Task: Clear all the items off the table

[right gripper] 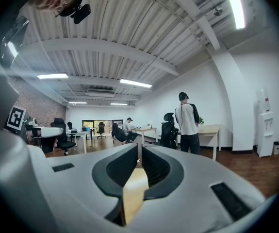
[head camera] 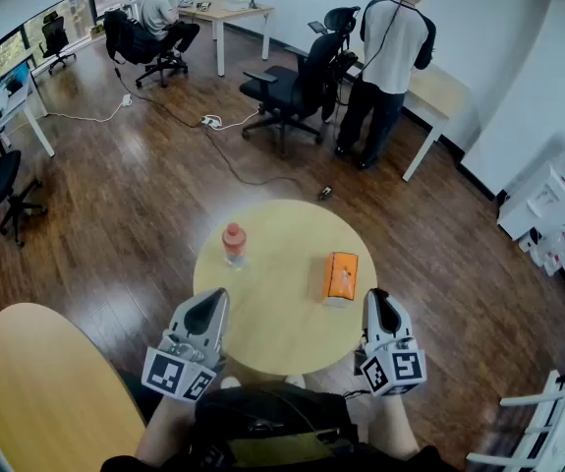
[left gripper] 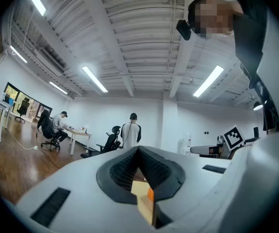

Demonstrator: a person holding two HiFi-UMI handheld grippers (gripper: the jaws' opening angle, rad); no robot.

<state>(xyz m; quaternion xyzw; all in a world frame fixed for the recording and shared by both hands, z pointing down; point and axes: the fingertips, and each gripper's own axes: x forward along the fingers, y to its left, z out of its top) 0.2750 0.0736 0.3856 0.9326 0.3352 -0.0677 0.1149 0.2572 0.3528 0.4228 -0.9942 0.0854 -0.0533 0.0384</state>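
A round yellow table [head camera: 272, 323] stands in front of me in the head view. On its left part stands a small bottle with a red cap [head camera: 234, 243]. An orange box [head camera: 341, 276] lies on its right part. My left gripper [head camera: 209, 300] hovers at the table's near left edge, short of the bottle, with its jaws shut and empty. Beside the near right edge, just behind the box, my right gripper [head camera: 377, 298] is also shut on nothing. In the left gripper view the jaws [left gripper: 138, 150] meet, with a sliver of table and orange below. The right gripper [right gripper: 139, 152] shows only a hairline slit.
A second round table [head camera: 46, 391] sits at my lower left. Beyond are office chairs [head camera: 292, 91], desks, two people, floor cables [head camera: 213, 123] and a small object on the floor [head camera: 325, 193]. A white chair [head camera: 533, 431] is at the lower right.
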